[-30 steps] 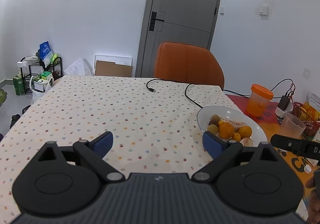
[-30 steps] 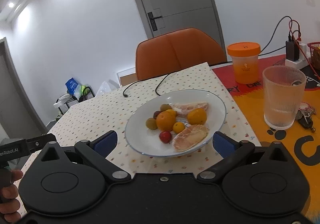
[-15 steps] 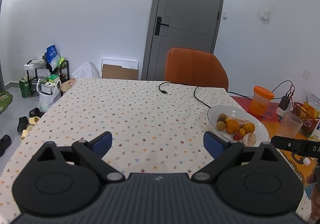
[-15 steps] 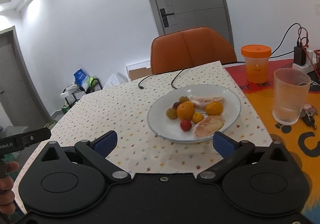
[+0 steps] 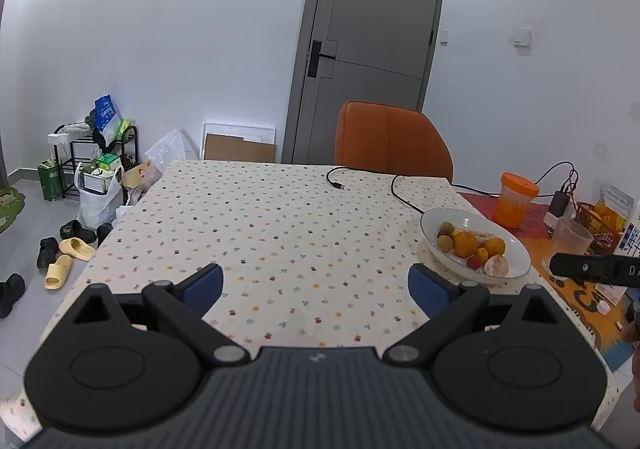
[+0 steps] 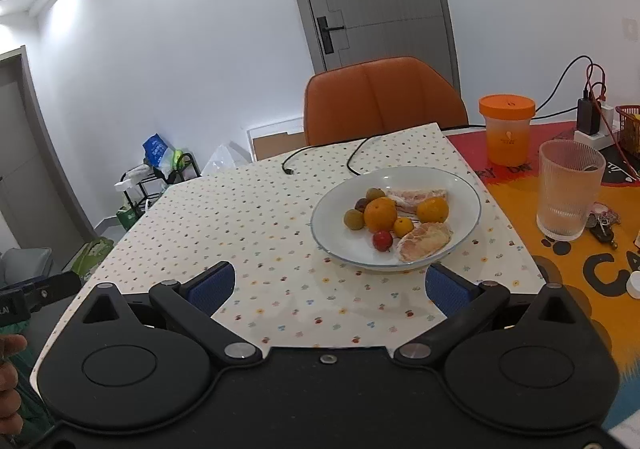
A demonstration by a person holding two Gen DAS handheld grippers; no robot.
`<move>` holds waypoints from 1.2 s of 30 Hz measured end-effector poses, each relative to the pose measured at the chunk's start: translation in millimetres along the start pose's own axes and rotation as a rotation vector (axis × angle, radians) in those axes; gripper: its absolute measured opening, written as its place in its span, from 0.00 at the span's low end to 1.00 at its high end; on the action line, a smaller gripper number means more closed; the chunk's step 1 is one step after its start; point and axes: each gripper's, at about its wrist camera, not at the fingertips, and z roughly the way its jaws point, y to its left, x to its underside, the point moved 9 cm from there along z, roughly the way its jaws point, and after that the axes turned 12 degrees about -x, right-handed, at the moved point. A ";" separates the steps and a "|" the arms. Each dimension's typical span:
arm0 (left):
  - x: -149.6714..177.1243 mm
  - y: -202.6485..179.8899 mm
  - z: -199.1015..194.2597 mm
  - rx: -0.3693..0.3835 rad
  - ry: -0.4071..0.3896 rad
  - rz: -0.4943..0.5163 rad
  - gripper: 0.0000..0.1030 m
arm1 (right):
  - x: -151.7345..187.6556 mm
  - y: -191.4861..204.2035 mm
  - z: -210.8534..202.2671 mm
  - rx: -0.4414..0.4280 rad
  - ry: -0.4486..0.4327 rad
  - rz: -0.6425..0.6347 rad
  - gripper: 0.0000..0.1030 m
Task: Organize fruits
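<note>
A white plate sits on the dotted tablecloth, holding several fruits: a large orange, smaller oranges, greenish round fruits, a red one and peeled pomelo pieces. My right gripper is open and empty, held back from the plate near the table's front edge. My left gripper is open and empty over bare tablecloth, left of the plate.
A ribbed glass, an orange-lidded jar, keys and a red basket stand on the orange mat to the right. A black cable lies behind the plate. An orange chair stands at the far side.
Both grippers have pulled back and up from the table; the plate now looks smaller and farther in both views. The fingers stay open.
</note>
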 end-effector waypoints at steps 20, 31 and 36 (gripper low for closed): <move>1.9 15.9 -10.6 -0.026 -0.030 0.047 0.96 | 20.5 35.7 -9.8 -0.062 0.041 -0.048 1.00; 5.2 13.1 -7.6 -0.019 -0.014 0.055 0.96 | 24.4 35.1 -10.7 -0.065 0.051 -0.044 1.00; 7.0 11.8 -6.6 -0.017 -0.008 0.059 0.96 | 25.9 34.4 -9.7 -0.062 0.055 -0.043 1.00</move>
